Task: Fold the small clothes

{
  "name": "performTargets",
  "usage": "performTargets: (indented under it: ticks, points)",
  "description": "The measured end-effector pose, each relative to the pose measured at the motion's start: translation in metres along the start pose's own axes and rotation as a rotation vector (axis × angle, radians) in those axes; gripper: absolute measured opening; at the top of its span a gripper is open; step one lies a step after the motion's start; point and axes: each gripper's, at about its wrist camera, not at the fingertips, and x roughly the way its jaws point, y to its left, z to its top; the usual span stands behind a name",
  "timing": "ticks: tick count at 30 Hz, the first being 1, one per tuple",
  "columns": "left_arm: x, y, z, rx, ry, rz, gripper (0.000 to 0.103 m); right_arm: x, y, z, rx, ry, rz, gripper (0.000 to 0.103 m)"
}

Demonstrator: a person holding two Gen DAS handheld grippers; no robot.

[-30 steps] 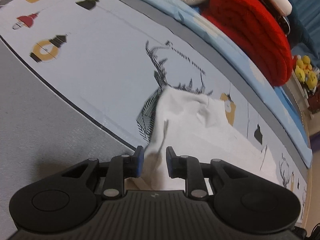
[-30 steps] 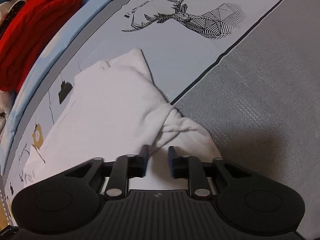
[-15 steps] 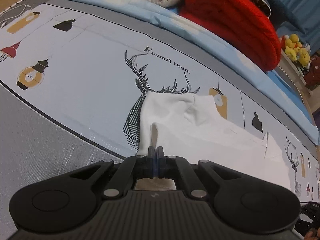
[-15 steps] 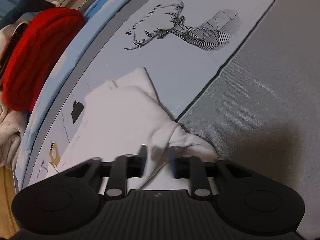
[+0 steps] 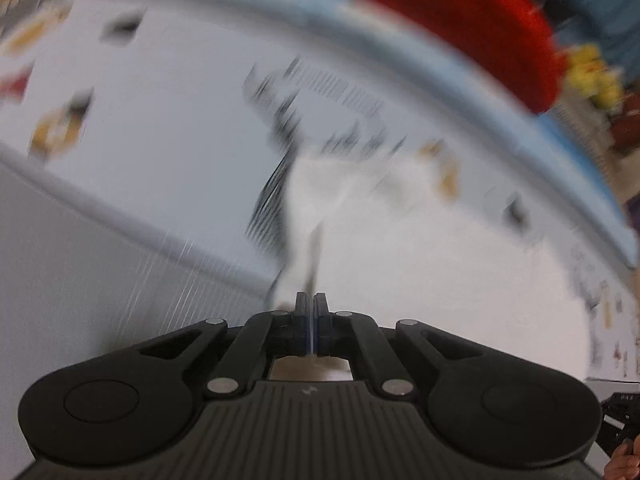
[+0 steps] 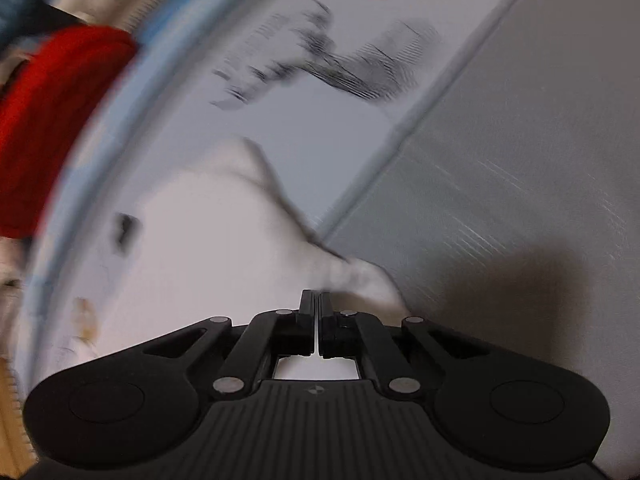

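A small white garment (image 5: 400,248) lies on a pale printed mat with a deer drawing; both views are blurred by motion. My left gripper (image 5: 311,304) is shut on the garment's near edge, with a fold of white cloth rising from between its fingers. The garment also shows in the right wrist view (image 6: 208,248), spread to the left. My right gripper (image 6: 318,300) is shut on its bunched near corner, close to the mat's border with the grey surface.
A red knitted item (image 5: 472,20) lies beyond the mat's blue border (image 5: 400,40); it also shows in the right wrist view (image 6: 52,112). Grey textured surface (image 6: 520,160) lies beside the mat. Yellow toys (image 5: 596,76) sit at the far right.
Both grippers were open around the garment's edge and have shut on it, the left first, then the right. Both views are now blurred as the grippers move with the cloth.
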Motion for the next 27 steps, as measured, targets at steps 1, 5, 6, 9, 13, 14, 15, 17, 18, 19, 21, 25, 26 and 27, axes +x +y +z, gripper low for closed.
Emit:
performTargets:
  ticks: [1,5,6,9,13,14,15,17,18,19,21,25,26,27]
  points:
    - [0.001,0.003,-0.001,-0.017,0.007,0.021,0.001,-0.002,-0.001,-0.002,0.004,-0.021,-0.041,0.005]
    - [-0.024,-0.01,0.003,0.079,-0.137,-0.001,0.007,-0.023,0.012,-0.004,-0.078,-0.155,0.022,0.005]
    - [-0.027,-0.015,0.002,0.102,-0.162,-0.033,0.007,-0.027,0.017,-0.005,-0.11,-0.188,0.061,0.005]
    - [-0.009,-0.022,-0.005,0.124,-0.105,-0.075,0.009,-0.018,0.032,-0.007,-0.185,-0.179,0.138,0.008]
    - [0.023,-0.017,-0.008,0.116,0.041,-0.014,0.012,0.023,0.026,-0.007,-0.167,0.005,0.035,0.008]
    - [0.019,-0.019,-0.005,0.127,0.027,-0.024,0.012,0.02,0.026,-0.007,-0.158,-0.003,0.044,0.009]
    - [0.013,-0.022,0.0,0.144,-0.002,-0.037,0.013,0.015,0.033,-0.005,-0.182,-0.019,0.048,0.01]
    - [0.003,-0.027,0.01,0.188,-0.091,-0.055,0.018,0.002,0.046,-0.004,-0.259,-0.096,0.106,0.013]
    - [0.004,-0.027,0.015,0.199,-0.114,-0.052,0.019,-0.002,0.054,-0.004,-0.309,-0.141,0.124,0.017]
    - [0.01,-0.024,0.02,0.197,-0.111,-0.042,0.019,-0.001,0.06,-0.003,-0.351,-0.171,0.122,0.022]
    - [0.032,-0.015,0.024,0.178,-0.036,0.011,0.019,0.014,0.058,0.004,-0.354,-0.136,0.081,0.025]
    - [0.029,-0.015,0.032,0.164,-0.023,0.001,0.022,0.033,0.044,0.015,-0.277,-0.059,0.032,0.017]
    - [0.024,-0.017,0.033,0.189,-0.047,-0.007,0.022,0.029,0.049,0.017,-0.308,-0.07,0.039,0.017]
    - [0.018,-0.019,0.035,0.208,-0.059,-0.02,0.022,0.026,0.053,0.017,-0.334,-0.086,0.057,0.018]
